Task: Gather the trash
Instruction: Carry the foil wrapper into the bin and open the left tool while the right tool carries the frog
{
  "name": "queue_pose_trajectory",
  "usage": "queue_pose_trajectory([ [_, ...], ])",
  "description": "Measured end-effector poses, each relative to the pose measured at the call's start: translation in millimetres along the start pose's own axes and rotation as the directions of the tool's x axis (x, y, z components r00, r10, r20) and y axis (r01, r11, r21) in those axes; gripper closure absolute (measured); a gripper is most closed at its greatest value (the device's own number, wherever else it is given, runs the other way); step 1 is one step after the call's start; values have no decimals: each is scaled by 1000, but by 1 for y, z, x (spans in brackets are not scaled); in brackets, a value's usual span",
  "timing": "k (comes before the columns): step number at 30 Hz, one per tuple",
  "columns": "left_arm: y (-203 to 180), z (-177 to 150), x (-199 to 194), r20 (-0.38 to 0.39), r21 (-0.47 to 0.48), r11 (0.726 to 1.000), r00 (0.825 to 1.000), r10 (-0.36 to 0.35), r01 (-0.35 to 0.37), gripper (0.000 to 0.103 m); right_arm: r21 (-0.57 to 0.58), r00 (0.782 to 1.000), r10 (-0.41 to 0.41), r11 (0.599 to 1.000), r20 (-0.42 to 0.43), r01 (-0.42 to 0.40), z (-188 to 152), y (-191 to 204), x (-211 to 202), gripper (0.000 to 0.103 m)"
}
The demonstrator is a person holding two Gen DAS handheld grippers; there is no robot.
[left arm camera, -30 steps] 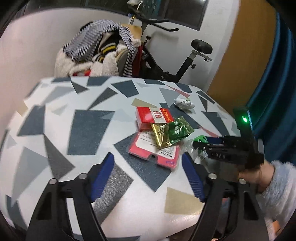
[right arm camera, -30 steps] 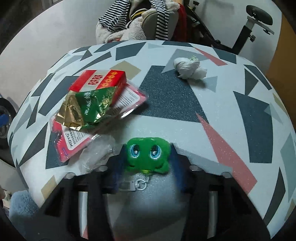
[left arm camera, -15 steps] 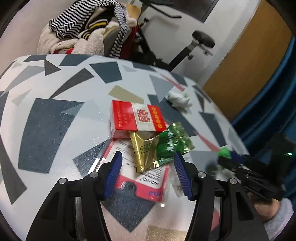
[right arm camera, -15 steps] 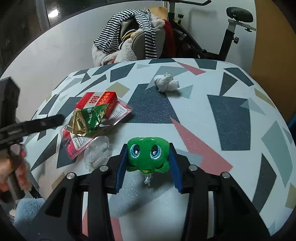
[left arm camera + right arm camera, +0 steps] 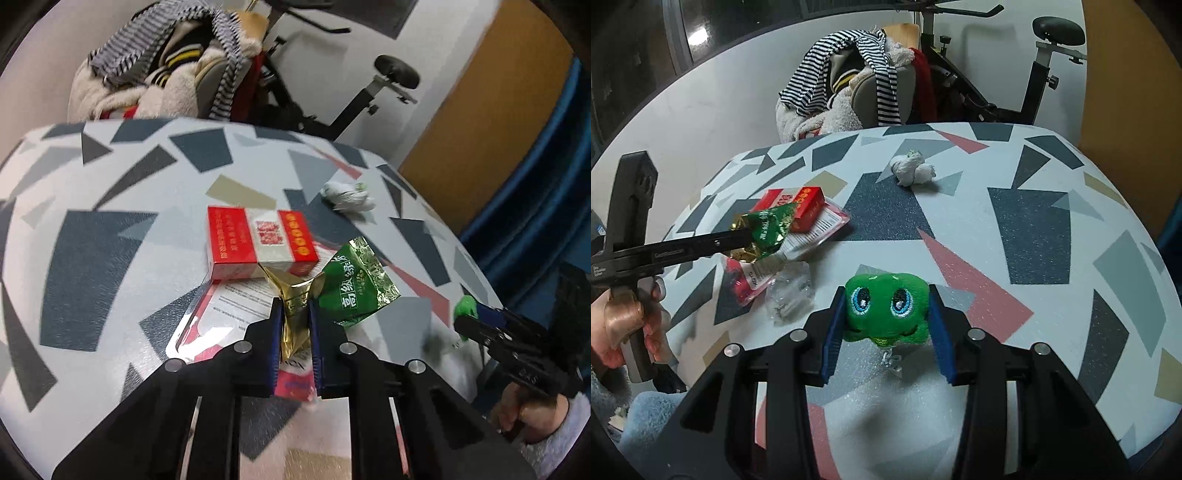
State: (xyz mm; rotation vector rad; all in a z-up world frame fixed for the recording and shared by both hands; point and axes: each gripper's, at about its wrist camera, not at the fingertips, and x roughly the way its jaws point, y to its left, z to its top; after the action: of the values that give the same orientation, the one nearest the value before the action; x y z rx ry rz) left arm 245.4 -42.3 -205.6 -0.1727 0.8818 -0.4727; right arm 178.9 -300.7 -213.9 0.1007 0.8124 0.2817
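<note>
Near the table's (image 5: 1034, 229) left edge, the left gripper (image 5: 295, 321) is closing on the foil wrapper (image 5: 351, 291); the right gripper (image 5: 886, 314) is squeezing the green plush toy (image 5: 886, 306).

Clothes-piled chair (image 5: 864, 92) and exercise bike (image 5: 1027, 81) stand behind the table (image 5: 1052, 229).

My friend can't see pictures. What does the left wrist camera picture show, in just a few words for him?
The left gripper is closing its blue pads on the gold end of a green and gold foil wrapper on a patterned table. Behind it lies a red box, and farther back a crumpled white tissue.
</note>
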Motion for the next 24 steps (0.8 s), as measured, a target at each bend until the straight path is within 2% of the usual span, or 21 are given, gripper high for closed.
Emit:
queue_pose_trajectory([
  [8, -23, -13, -59, 66, 68, 998, 998, -11, 7, 89, -28, 1000, 20, 999, 24, -19, -4, 16, -24, 59],
  [24, -48, -87, -141, 113, 149, 988, 993, 30, -47, 89, -131, 996, 76, 989, 36, -71, -31, 64, -75, 59],
])
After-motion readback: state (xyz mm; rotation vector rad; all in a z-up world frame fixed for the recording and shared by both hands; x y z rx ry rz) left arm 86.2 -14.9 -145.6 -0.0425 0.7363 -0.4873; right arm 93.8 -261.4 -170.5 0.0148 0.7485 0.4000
